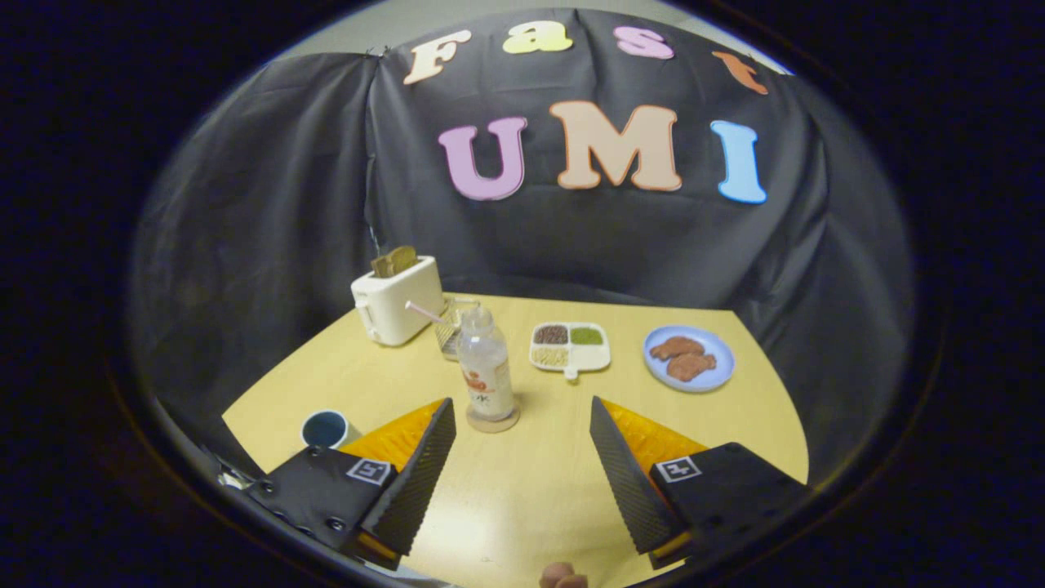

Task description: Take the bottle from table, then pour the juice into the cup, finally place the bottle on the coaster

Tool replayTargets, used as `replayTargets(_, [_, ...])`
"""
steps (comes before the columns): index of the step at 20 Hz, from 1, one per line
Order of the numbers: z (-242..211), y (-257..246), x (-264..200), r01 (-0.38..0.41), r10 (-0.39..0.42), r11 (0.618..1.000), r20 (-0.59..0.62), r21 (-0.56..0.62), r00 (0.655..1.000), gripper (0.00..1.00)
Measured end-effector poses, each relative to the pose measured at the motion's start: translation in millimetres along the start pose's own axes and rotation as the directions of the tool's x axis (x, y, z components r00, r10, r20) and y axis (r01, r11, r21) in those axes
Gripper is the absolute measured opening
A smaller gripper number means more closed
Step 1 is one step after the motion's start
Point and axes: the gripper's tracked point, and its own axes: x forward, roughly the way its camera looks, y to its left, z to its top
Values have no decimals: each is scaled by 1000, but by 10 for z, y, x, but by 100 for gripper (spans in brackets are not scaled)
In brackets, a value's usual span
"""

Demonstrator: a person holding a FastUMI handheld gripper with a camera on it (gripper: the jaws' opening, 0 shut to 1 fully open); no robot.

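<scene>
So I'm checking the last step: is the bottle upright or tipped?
Upright. The bottle stands straight on the round coaster, cap up, just ahead of the open gripper, whose fingers touch nothing.

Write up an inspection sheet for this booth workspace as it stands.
Surface: yellow table, bare wood between and ahead of the fingers.
Job's things: bottle upright on the round coaster, just ahead of the fingers; cup beside the left finger, contents cannot be told.
Clutter: white toaster with toast in its slots; a small clear holder behind the bottle; divided tray of grains; blue plate with brown food.
Grippers: hand-held gripper open, fingers spread, holding nothing.
Cables: nothing seen.
Surroundings: black cloth wall behind the table; a fingertip at the near edge.
</scene>
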Motion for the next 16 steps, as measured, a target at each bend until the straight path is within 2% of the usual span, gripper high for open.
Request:
replayTargets(4, [893,-267,-306,57,-56,998,176,-3,983,100])
replayTargets(10, [2080,-656,-874,170,-138,984,383,-51,913,100])
replayTargets(13, [2476,-851,-1095,203,-165,978,441,-40,882,100])
replayTargets(16, [2668,-1079,-1193,239,-189,970,481,-43,856,100])
